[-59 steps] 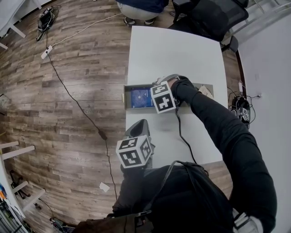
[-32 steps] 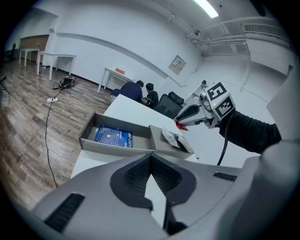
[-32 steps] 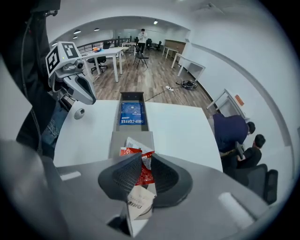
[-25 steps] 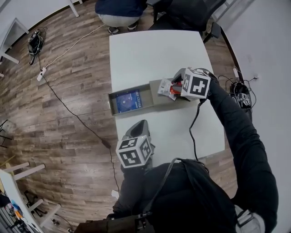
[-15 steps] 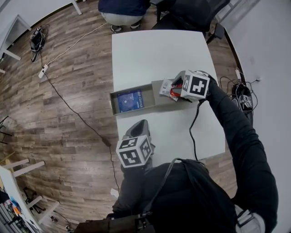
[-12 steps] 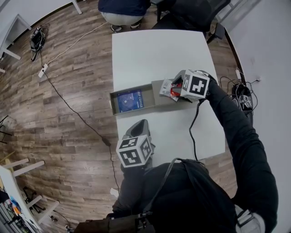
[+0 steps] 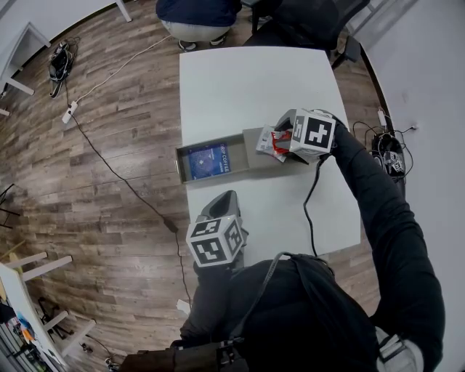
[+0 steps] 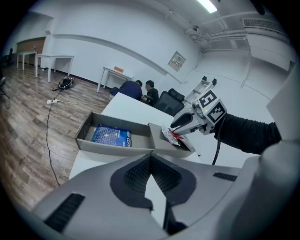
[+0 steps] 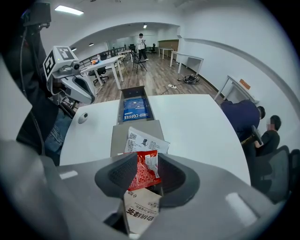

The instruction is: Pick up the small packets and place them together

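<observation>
A long grey tray [image 7: 245,161] lies across the white table. Its left compartment holds a blue drip-coffee packet [image 7: 208,160]. In the right compartment lie white packets [image 9: 145,139] with a red packet [image 9: 143,171] on top. My right gripper [image 7: 280,139] hangs over that pile. Its jaws are opening, and the red packet lies face-up between them without being pinched. Another printed white packet [image 9: 140,211] shows below the jaws. My left gripper [image 7: 221,200] is shut and empty at the near table edge, pointing toward the tray [image 8: 112,143].
The white table [image 7: 247,80] stretches bare beyond the tray. A seated person [image 7: 200,11] and office chairs [image 7: 305,18] are at its far end. Cables and a power strip [image 7: 70,112] lie on the wood floor to the left.
My right gripper has gone from the tray's blue-packet end to its right compartment, with the red packet. The left gripper has stayed put.
</observation>
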Motion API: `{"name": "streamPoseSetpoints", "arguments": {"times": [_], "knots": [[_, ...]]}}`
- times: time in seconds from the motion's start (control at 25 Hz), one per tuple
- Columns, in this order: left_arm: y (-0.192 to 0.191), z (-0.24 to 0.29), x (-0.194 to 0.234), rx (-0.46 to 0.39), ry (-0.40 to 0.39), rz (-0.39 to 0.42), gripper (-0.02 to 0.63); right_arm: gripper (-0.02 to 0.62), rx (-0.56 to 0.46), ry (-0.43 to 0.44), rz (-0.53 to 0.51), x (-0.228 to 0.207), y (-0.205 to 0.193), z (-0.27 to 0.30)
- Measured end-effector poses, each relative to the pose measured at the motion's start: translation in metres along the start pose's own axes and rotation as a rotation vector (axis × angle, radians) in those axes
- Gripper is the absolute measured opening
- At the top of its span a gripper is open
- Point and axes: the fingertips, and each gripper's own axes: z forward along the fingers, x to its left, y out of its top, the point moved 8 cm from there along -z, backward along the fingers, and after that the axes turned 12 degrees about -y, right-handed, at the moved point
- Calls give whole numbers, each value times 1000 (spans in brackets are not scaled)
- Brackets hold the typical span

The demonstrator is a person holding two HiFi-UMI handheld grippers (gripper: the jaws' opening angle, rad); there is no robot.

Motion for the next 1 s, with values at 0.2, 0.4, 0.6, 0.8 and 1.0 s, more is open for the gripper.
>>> {"name": "streamPoseSetpoints", "arguments": {"times": [0.2, 0.4, 0.6, 0.8, 1.0], "knots": [[1, -2, -1, -7, 2, 3, 0, 124, -73, -38, 22, -2, 10, -22], [3, -3, -2, -14, 3, 10, 0, 124, -201, -88, 40, 3, 24, -51], [16, -11, -8, -41, 4, 44, 0, 111, -440, -177, 187, 19, 45, -92], [35, -23, -22, -117, 17, 104, 0, 2, -700, -360, 359, 56, 61, -122], [53, -43, -42, -226, 50, 197, 0, 2, -865, -454, 499, 96, 74, -139]]}}
